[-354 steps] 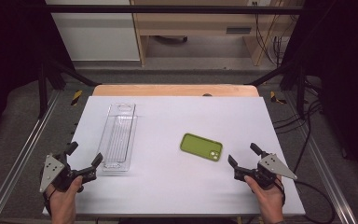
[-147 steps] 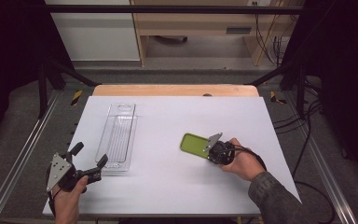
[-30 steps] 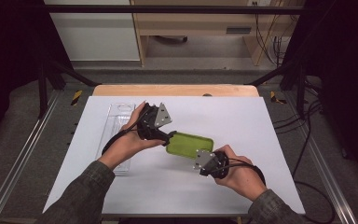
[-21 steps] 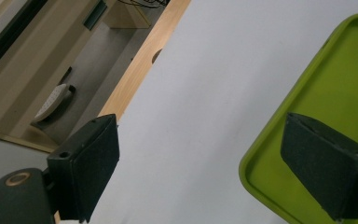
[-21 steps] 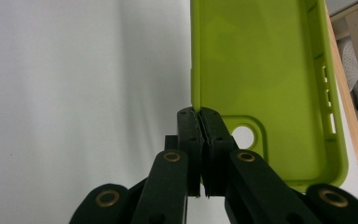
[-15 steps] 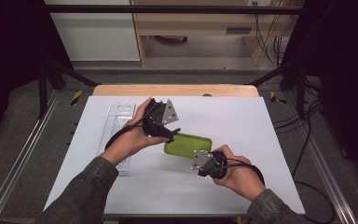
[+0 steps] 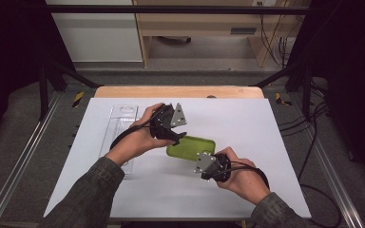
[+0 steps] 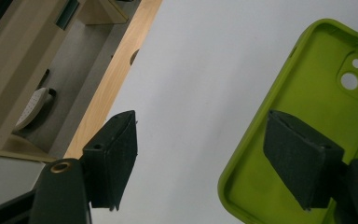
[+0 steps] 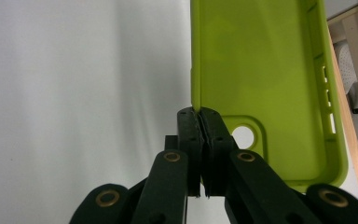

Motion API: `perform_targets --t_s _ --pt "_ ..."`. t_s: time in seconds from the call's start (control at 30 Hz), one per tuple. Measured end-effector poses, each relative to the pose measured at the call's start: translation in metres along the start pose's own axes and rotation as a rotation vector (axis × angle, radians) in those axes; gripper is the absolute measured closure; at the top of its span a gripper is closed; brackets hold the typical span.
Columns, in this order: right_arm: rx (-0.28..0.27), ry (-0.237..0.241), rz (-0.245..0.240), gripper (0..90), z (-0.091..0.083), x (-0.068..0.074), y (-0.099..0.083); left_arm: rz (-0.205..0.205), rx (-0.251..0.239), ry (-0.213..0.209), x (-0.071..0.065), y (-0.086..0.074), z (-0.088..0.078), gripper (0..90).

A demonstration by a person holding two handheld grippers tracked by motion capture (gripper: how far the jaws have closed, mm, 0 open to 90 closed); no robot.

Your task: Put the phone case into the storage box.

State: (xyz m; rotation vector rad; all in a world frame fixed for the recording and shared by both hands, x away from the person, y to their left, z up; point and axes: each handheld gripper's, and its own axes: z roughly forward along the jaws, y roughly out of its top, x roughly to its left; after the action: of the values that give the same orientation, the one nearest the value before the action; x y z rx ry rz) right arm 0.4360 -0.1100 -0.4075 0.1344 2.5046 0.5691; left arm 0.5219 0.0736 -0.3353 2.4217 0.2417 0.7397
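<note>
Jaws: right gripper (image 9: 200,116) clamped on green phone case (image 7: 192,148) wall, held just over counter (image 7: 247,118) | left gripper (image 8: 205,154) jaws just been closing, one inside case, nothing pinched yet | risk: case could get twisted or popped loose if squeezed off-center

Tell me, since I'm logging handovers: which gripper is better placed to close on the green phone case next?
Left. The left gripper is open, one jaw inside the green phone case; its jaws have just been closing. The right gripper already pinches its wall.
</note>
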Motion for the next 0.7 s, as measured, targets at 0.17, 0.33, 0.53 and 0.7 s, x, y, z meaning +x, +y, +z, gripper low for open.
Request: perform_targets --t_s 0.17,0.33,0.53,0.7 --pt "-0.001 -0.002 -0.010 87.9 0.000 0.000 0.002 0.013 0.000 -0.024 -0.002 0.000 -0.002 34.4" --pt "-0.005 -0.006 -0.010 87.9 -0.001 0.000 0.005 0.081 0.019 -0.098 -0.011 0.000 0.001 48.1" --pt "0.001 -0.006 -0.027 87.9 0.001 0.000 0.007 0.105 0.037 -0.115 -0.017 0.002 0.006 54.1" --pt "0.003 -0.007 -0.041 87.9 0.001 0.001 0.009 0.102 0.049 -0.124 -0.015 0.003 0.009 59.9"
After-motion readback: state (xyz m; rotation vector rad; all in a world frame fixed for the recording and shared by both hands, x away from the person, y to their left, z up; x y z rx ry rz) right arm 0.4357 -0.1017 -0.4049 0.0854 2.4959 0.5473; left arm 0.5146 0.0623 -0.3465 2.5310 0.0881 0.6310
